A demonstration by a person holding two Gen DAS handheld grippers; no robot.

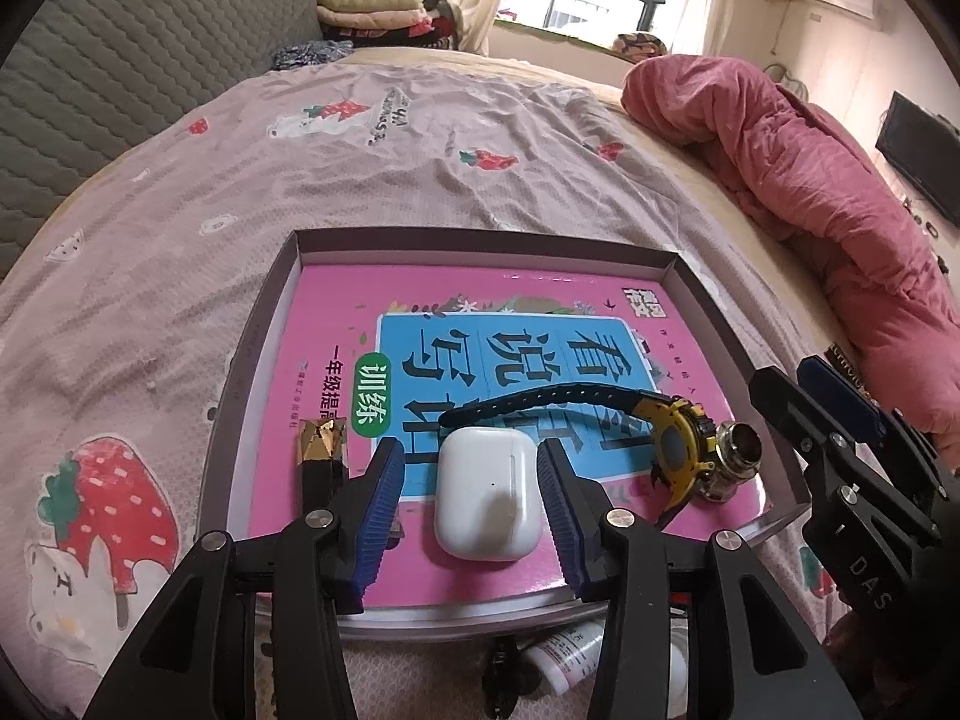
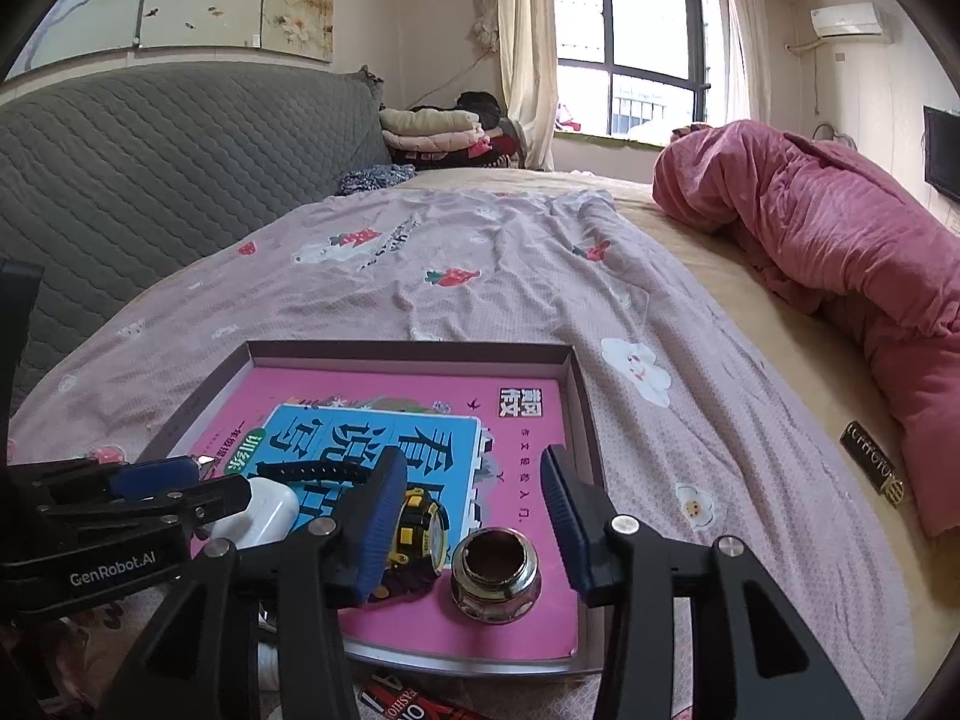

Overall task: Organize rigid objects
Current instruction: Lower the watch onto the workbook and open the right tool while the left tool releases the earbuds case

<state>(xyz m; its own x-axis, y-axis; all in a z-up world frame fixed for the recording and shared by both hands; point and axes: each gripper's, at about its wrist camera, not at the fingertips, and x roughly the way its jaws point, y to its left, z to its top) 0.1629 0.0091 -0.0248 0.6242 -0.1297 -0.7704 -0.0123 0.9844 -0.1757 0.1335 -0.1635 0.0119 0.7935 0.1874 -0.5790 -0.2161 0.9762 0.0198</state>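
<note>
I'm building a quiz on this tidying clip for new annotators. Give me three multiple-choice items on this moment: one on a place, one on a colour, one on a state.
1. Where does the white earbud case lie?
A. On the pink book inside the shallow box
B. On the bedsheet outside the box
C. On the pink quilt

2. What colour is the body of the watch?
A. Red
B. Yellow and black
C. White

3. How does the left gripper stand?
A. Shut on the case
B. Open, with its fingers on either side of the case
C. Shut on the watch

Answers:
1 A, since the case rests on the pink book within the box walls.
2 B, since the body shows yellow blocks on black.
3 B, since gaps show between both blue pads and the case.
</note>
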